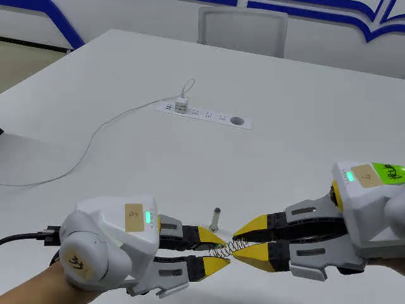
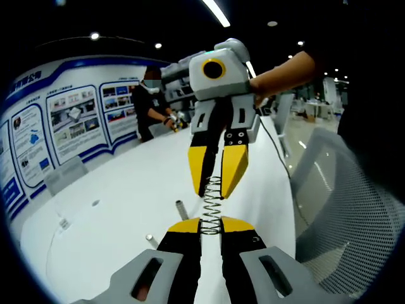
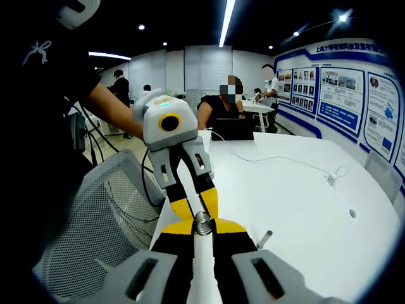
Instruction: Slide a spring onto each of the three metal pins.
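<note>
The left tongs (image 1: 223, 251), yellow-tipped on a white housing, are positioned over the near edge of the white worktop (image 1: 285, 158) and point toward its right edge. The right tongs (image 1: 235, 243), of the same build, face them tip to tip. A thin coiled metal spring (image 1: 226, 248) spans the gap between the two and is held above the worktop surface.

In the left gripper view, the left tongs (image 2: 211, 225) are pressed onto the near end of the spring (image 2: 212, 204). The right tongs (image 2: 215, 190) pinch its far end. In the right gripper view, the right tongs (image 3: 204, 227) close on the spring (image 3: 202, 223), seen end-on, with the left tongs (image 3: 197, 211) directly behind it.

Just beyond the tips, a short silver metal pin (image 1: 215, 220) stands upright on the worktop, apart from the spring. The left gripper view shows one pin (image 2: 181, 209) near the spring and a second pin (image 2: 150, 240) beside the left tongs. The right gripper view shows a pin (image 3: 264, 239) beside the right tongs.

Farther out, a flat white power strip (image 1: 204, 114) lies toward the middle of the worktop. A thin white cable (image 1: 95, 136) runs from it toward the left edge. A grey chair (image 1: 240, 28) stands at the far edge.
</note>
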